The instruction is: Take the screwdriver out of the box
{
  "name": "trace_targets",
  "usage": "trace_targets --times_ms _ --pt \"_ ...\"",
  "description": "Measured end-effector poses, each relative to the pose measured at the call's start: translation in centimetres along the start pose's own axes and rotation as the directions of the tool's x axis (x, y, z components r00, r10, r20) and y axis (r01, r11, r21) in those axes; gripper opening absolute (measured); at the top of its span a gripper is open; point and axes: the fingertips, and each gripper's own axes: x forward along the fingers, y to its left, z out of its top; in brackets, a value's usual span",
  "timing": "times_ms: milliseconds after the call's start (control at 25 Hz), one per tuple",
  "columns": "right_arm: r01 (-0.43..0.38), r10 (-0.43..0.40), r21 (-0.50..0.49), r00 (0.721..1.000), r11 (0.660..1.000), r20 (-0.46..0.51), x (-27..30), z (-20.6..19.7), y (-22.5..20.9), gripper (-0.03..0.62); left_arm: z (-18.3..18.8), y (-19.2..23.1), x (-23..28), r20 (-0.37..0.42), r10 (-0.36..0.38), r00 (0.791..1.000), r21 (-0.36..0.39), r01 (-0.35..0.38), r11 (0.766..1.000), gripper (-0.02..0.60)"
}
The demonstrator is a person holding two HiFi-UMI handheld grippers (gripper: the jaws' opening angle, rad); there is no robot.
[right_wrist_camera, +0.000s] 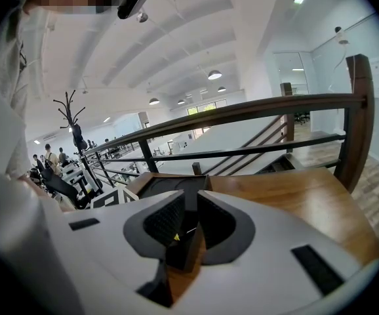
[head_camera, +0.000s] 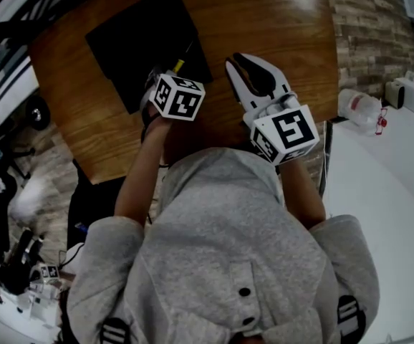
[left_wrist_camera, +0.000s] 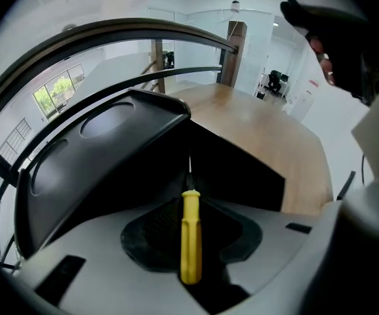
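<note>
Where two hand-held grippers reach over one glossy wooden table (right_wrist_camera: 294, 202), the left gripper (left_wrist_camera: 189, 205) spreads ribbed black pads either side of one screwdriver (left_wrist_camera: 190, 235), its smooth yellow handle unsqueezed, its thin shaft pointing into one open black box (left_wrist_camera: 111, 156); the right gripper (right_wrist_camera: 187, 215) stands barely parted, empty; beyond, dark railings (right_wrist_camera: 242, 113), a bright hall
</note>
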Motion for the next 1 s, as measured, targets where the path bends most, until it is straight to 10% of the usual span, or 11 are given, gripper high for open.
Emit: trace_targets --times_ms 1000 --pt "0.006 -0.005 -0.031 0.999 1.000 0.049 -2.6 2.0 1.7 0.041 -0.9 0.7 -0.7 0.023 -0.022 1.000 0.028 0.021 0.999 0.084"
